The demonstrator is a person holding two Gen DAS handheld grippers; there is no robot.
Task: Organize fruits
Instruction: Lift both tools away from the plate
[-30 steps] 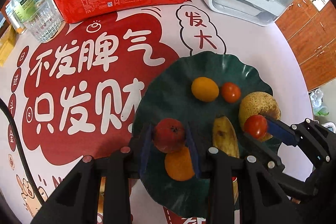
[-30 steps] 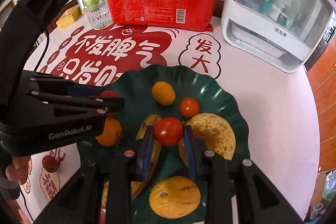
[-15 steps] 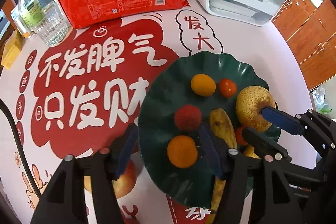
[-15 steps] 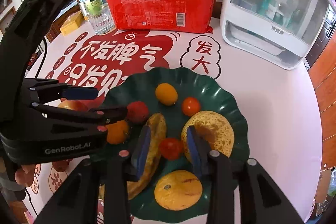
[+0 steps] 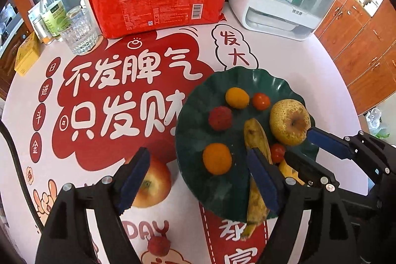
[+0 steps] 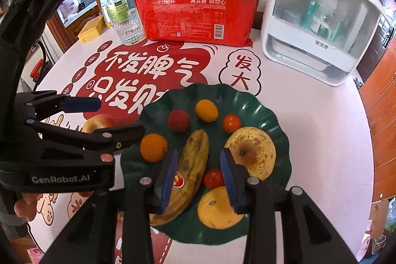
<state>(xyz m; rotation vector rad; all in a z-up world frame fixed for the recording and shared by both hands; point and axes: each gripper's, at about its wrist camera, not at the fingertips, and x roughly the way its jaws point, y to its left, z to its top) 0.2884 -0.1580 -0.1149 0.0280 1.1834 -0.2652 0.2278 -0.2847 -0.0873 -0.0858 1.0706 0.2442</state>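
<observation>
Both grippers hang empty with fingers spread: the left gripper near the apple lying on the desk left of the green plate, the right gripper over the plate's near fruit. Next likely: close on the apple and lift it in. Red-printed cloth; wooden cabinets far right.
</observation>
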